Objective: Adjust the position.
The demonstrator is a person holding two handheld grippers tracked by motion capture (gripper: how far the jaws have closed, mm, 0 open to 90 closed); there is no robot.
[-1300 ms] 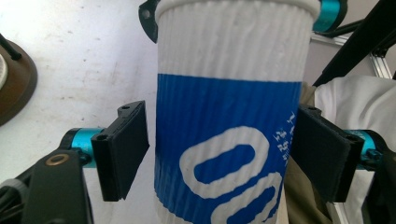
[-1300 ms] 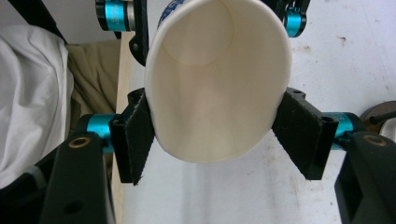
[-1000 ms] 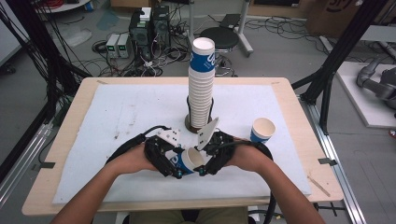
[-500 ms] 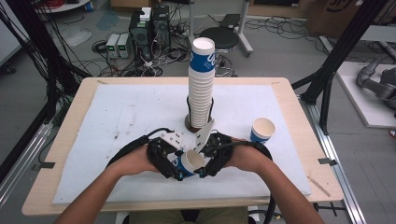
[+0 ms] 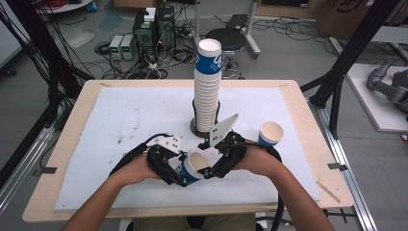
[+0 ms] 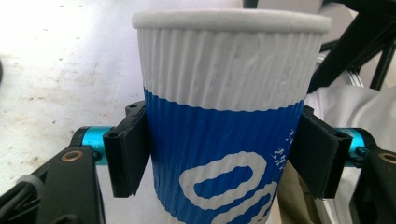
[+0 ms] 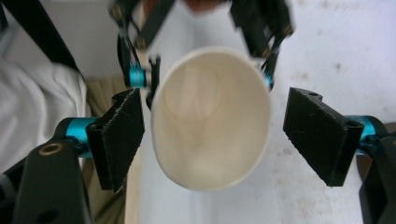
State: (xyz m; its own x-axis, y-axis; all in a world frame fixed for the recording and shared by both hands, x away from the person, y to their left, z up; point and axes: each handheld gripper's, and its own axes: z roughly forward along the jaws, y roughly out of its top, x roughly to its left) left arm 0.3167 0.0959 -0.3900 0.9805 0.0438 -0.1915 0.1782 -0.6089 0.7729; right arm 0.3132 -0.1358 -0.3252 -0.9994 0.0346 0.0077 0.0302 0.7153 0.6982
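A ribbed paper cup (image 5: 195, 163), white above and blue below, hangs just over the table's front middle. My left gripper (image 5: 185, 172) is shut on it, and in the left gripper view both black pads (image 6: 126, 156) press the cup (image 6: 224, 130) on its blue band. My right gripper (image 5: 208, 166) faces it from the right. In the right gripper view the cup's open mouth (image 7: 210, 135) sits between the open jaws; the left pad (image 7: 119, 135) is nearly at the rim and the right pad (image 7: 322, 133) stands clear of it.
A tall stack of the same cups (image 5: 208, 91) rises just behind the hands at the middle of the white mat (image 5: 120, 120). A single upright cup (image 5: 270, 134) stands to the right. Black frame posts flank the table (image 5: 62, 154).
Very little: both hands stay together at the front, and the cup between them has shifted only slightly.
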